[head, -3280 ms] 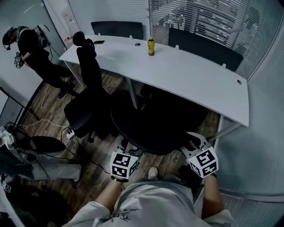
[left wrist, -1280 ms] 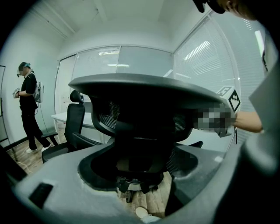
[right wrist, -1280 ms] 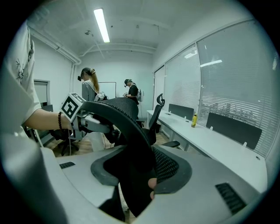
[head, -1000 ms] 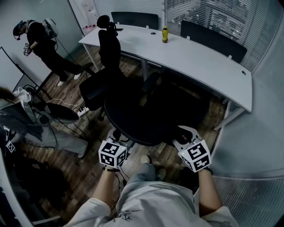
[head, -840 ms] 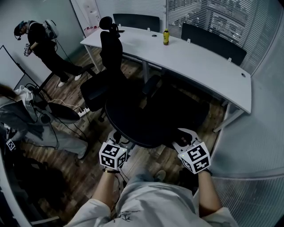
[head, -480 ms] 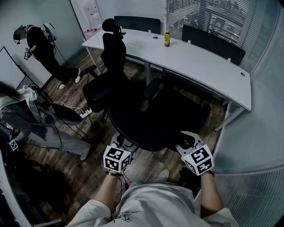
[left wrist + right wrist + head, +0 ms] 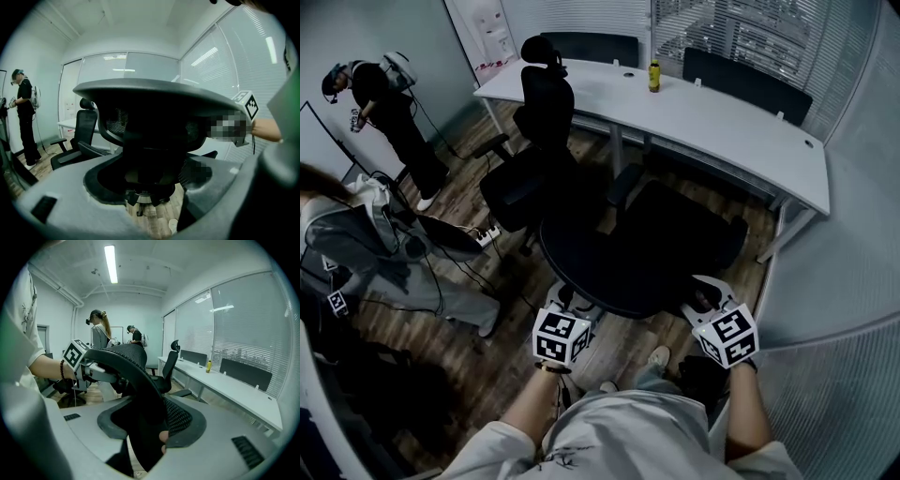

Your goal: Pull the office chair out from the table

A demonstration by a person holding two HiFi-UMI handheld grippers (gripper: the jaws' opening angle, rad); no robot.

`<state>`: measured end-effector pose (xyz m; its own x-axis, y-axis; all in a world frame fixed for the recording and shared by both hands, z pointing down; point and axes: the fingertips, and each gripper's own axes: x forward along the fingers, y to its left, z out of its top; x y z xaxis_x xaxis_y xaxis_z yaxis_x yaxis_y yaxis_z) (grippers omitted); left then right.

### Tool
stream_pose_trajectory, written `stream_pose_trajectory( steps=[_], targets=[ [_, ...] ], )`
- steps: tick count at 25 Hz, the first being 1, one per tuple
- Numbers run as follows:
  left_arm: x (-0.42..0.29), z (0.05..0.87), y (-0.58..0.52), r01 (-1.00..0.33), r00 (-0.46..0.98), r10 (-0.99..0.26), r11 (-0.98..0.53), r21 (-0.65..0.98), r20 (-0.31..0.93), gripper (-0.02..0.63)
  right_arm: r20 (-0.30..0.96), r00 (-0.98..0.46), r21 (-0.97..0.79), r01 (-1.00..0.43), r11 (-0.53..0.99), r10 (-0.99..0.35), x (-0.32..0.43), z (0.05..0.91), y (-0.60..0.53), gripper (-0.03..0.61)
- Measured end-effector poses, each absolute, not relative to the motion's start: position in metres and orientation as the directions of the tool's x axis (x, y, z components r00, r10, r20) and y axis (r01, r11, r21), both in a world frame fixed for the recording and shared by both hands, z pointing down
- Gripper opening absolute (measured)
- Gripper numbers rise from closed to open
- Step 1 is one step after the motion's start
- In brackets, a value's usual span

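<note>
The black mesh office chair [image 7: 623,262] stands off the white table [image 7: 727,127], its curved back toward me and its seat [image 7: 680,230] out on the wood floor. My left gripper [image 7: 559,302] is shut on the left end of the backrest's top rim, which fills the gap in the left gripper view [image 7: 150,187]. My right gripper [image 7: 706,298] is shut on the right end. In the right gripper view the mesh back edge [image 7: 129,369] runs between the jaws of that gripper [image 7: 154,427]. The chair's base shows only in the left gripper view [image 7: 145,199].
A second black chair [image 7: 539,122] with a headrest stands at the table's left end. A yellow bottle [image 7: 654,75] sits on the table. A person [image 7: 384,103] stands at far left. Bags [image 7: 366,248] and a power strip [image 7: 487,234] lie on the floor. A glass wall [image 7: 853,309] runs close on the right.
The chair has rolled back from the table toward me, both grippers moving with it. More floor shows between seat and table.
</note>
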<state>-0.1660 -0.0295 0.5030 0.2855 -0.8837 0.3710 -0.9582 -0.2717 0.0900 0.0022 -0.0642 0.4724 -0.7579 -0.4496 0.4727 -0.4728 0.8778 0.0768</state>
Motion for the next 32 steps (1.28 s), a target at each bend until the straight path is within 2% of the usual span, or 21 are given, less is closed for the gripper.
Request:
stream_pose_trajectory(
  steps=[14,32],
  targets=[
    [-0.18,0.498,0.057,-0.96,0.28,-0.889,-0.265,0.092,0.361,0.325,0.444,-0.752,0.077,-0.509,0.857,-0.487,-0.01,0.469,0.024,0.161],
    [-0.159,0.501,0.121,-0.966,0.258,-0.901,-0.247,0.077,0.349,0.325,0.441,-0.749,0.064,-0.524,0.85,-0.495,0.008,0.473,0.078,0.167]
  ],
)
